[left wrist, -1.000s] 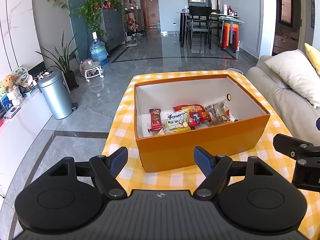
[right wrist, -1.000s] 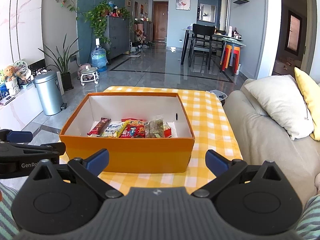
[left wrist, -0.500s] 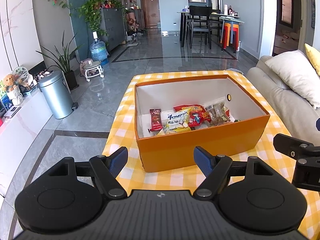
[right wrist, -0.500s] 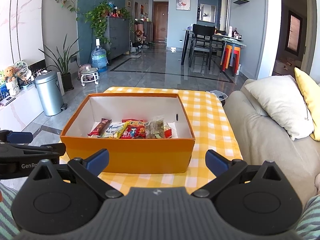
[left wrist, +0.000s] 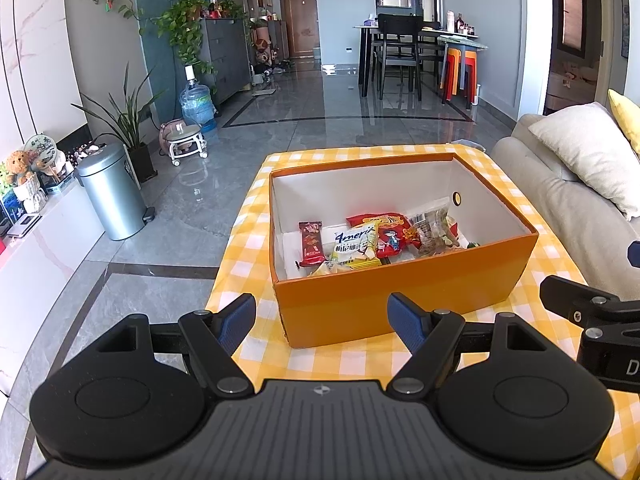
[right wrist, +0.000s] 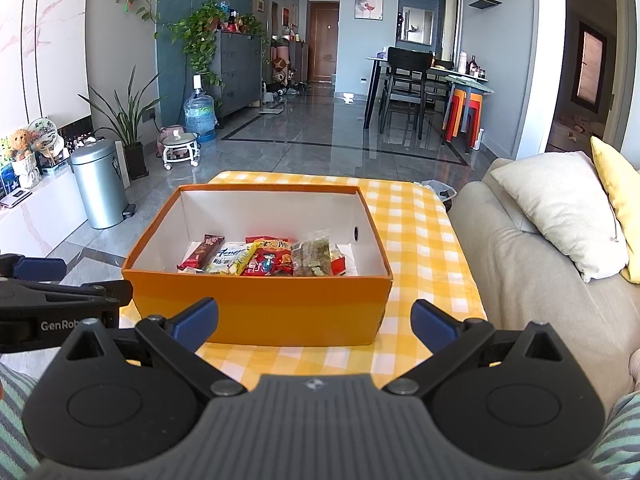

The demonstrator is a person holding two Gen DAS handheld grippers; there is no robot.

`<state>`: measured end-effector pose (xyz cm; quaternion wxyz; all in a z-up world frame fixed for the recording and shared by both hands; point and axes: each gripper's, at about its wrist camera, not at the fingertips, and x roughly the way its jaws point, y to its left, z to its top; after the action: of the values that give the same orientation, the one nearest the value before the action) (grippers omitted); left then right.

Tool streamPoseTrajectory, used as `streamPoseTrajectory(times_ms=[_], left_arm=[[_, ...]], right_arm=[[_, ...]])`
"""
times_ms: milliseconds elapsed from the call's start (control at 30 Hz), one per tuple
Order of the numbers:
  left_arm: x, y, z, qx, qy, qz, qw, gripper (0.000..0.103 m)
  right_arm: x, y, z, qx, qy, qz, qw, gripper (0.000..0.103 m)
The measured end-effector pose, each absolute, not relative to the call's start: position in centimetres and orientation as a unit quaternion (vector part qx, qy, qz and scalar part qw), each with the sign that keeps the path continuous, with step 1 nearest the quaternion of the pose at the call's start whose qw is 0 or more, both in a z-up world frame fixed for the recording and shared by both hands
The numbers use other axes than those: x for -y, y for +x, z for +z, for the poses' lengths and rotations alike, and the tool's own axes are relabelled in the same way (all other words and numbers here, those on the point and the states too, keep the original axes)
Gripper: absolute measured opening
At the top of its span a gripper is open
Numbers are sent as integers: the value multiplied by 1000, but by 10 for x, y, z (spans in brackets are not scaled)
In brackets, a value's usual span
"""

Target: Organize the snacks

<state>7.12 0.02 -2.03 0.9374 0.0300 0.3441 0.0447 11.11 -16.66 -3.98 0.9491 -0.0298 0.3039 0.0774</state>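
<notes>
Snack packets [left wrist: 376,240] lie in a loose row on the floor of the orange box [left wrist: 400,300], toward its near wall; the box sits on the desk [left wrist: 400,360]. None visible outside it, so collecting looks done; tidying inside may remain. Packets: glossy crinkled film, flat pillow shapes, one slim brown bar [right wrist: 202,252]. Box: rigid cardboard, white inside, round finger hole. Desk: yellow-white check cloth. Left claw [left wrist: 322,318] and right claw [right wrist: 314,320] both spread wide, empty, short of the box.
</notes>
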Motion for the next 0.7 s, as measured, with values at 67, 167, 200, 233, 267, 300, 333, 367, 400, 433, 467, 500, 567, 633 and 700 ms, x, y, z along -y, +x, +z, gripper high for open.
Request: streamPoseTrajectory(times_ms=[67, 167, 200, 233, 267, 300, 333, 367, 400, 433, 467, 500, 567, 633, 700], left_arm=[[0, 71, -20, -345, 30, 44, 937, 88], [0, 71, -18, -345, 30, 43, 937, 88], [0, 71, -18, -346, 29, 43, 937, 88], [1, 71, -16, -345, 29, 43, 937, 88], [1, 71, -15, -345, 30, 43, 937, 88], [2, 72, -14, -345, 31, 43, 937, 88], [2, 72, -14, -345, 30, 42, 937, 88], [2, 72, -14, -345, 29, 42, 937, 88], [2, 72, -15, -346, 28, 42, 937, 88], [2, 72, -14, -347, 27, 40, 937, 88], [3, 73, -13, -347, 26, 38, 937, 88], [4, 73, -13, -347, 26, 38, 937, 88], [5, 73, -13, -347, 28, 37, 937, 88], [5, 72, -14, -347, 29, 37, 937, 88], [5, 72, -14, -346, 30, 36, 937, 88]], right_arm=[[167, 112, -40, -306, -30, 78, 949, 99], [166, 113, -41, -310, -30, 77, 947, 99], [166, 114, -41, -313, -30, 77, 946, 99], [166, 114, -42, -316, -31, 75, 945, 99], [166, 114, -43, -318, -32, 74, 945, 99], [166, 115, -43, -321, -33, 73, 944, 99], [167, 115, -44, -323, -33, 72, 943, 99], [167, 115, -45, -325, -32, 72, 943, 99], [168, 115, -45, -327, -31, 72, 942, 99], [168, 116, -46, -329, -29, 72, 941, 99], [169, 116, -46, -331, -28, 72, 941, 99], [169, 116, -47, -333, -27, 71, 940, 99], [169, 116, -48, -336, -27, 72, 939, 99], [169, 115, -49, -339, -28, 71, 938, 99], [169, 115, -49, -340, -28, 72, 937, 99]])
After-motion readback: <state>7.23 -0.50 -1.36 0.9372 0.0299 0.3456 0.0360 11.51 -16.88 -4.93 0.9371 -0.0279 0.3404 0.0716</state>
